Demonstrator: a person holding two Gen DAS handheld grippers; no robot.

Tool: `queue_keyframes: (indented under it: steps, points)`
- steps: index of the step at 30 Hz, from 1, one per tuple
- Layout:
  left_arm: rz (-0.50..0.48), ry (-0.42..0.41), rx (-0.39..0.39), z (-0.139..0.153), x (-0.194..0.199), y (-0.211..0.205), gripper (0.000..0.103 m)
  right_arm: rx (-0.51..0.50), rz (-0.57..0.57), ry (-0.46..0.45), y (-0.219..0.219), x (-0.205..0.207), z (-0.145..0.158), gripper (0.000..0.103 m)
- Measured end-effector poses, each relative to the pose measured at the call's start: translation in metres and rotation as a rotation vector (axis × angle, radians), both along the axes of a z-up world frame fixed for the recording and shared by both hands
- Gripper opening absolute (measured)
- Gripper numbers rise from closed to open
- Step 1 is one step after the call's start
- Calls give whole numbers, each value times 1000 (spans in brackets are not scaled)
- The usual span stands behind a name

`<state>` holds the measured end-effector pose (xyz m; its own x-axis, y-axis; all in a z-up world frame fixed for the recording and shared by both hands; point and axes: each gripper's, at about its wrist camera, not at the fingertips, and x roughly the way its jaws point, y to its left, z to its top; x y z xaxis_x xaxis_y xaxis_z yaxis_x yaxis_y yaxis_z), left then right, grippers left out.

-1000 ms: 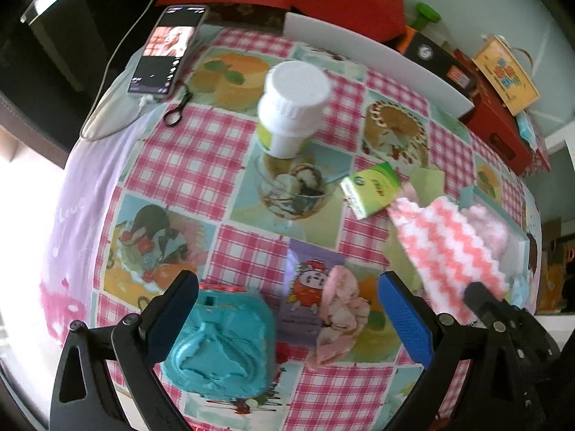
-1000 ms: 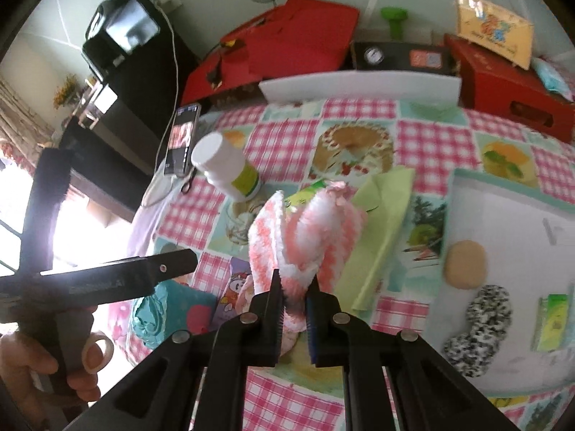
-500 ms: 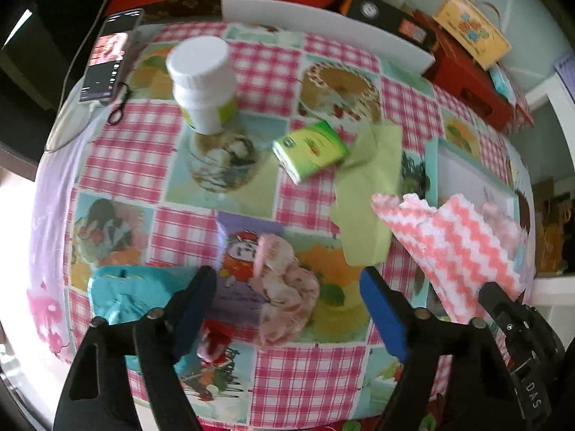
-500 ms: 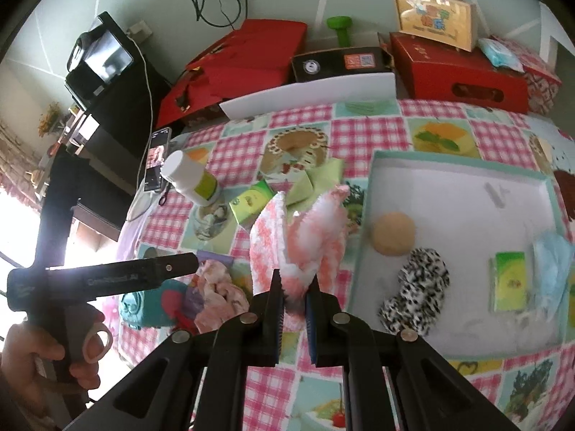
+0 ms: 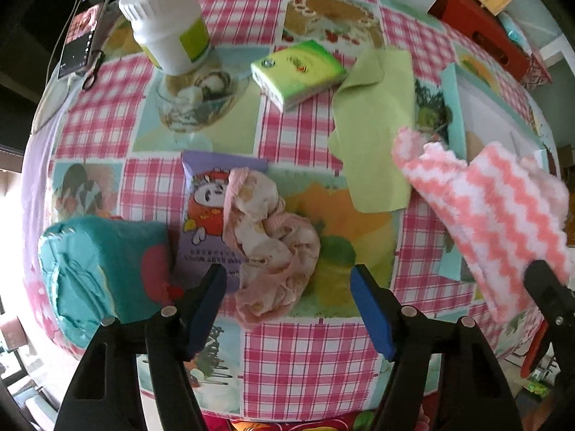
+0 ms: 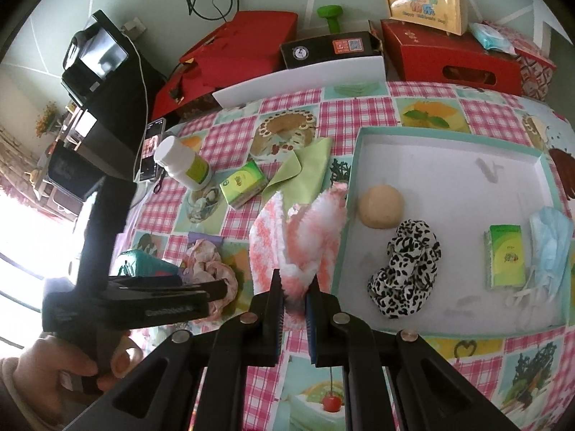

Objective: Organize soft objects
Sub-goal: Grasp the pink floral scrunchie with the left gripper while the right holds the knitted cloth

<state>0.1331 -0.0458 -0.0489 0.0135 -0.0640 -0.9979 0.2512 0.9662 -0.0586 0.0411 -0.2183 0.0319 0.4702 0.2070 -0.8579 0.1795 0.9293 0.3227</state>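
Note:
My right gripper (image 6: 295,289) is shut on a pink-and-white zigzag cloth (image 6: 298,237), held above the table beside the left rim of a white tray (image 6: 449,158); the cloth also shows in the left wrist view (image 5: 503,230). My left gripper (image 5: 289,283) is open, its fingers either side of a crumpled pink scrunchie (image 5: 273,248) lying on a purple wipes packet (image 5: 205,215). A teal pouch (image 5: 97,262) lies to the left. A green cloth (image 5: 373,125) lies flat. The tray holds a beige puff (image 6: 381,206), a leopard scrunchie (image 6: 406,267), a green packet (image 6: 505,256) and a blue mask (image 6: 550,240).
A white bottle (image 5: 169,21) and a green tissue pack (image 5: 298,72) stand further back on the checked tablecloth. A phone (image 5: 84,28) lies at the far left edge. Red boxes (image 6: 449,57) and a white board (image 6: 302,79) line the table's far side.
The left gripper has moved forward and down, so the pink scrunchie now lies between its fingers. The right gripper has carried the zigzag cloth rightward to the tray's left rim.

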Motion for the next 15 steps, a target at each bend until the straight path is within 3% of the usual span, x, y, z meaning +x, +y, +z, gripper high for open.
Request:
queue_keyframes:
  steps: [5,15]
  points:
    - [7,5,28,-18,-7,-2,69,5,6,14,2,-2,-5,11]
    - [24,18,59,-47,-21,-6,45,15,3,28,-1,-5,-11,11]
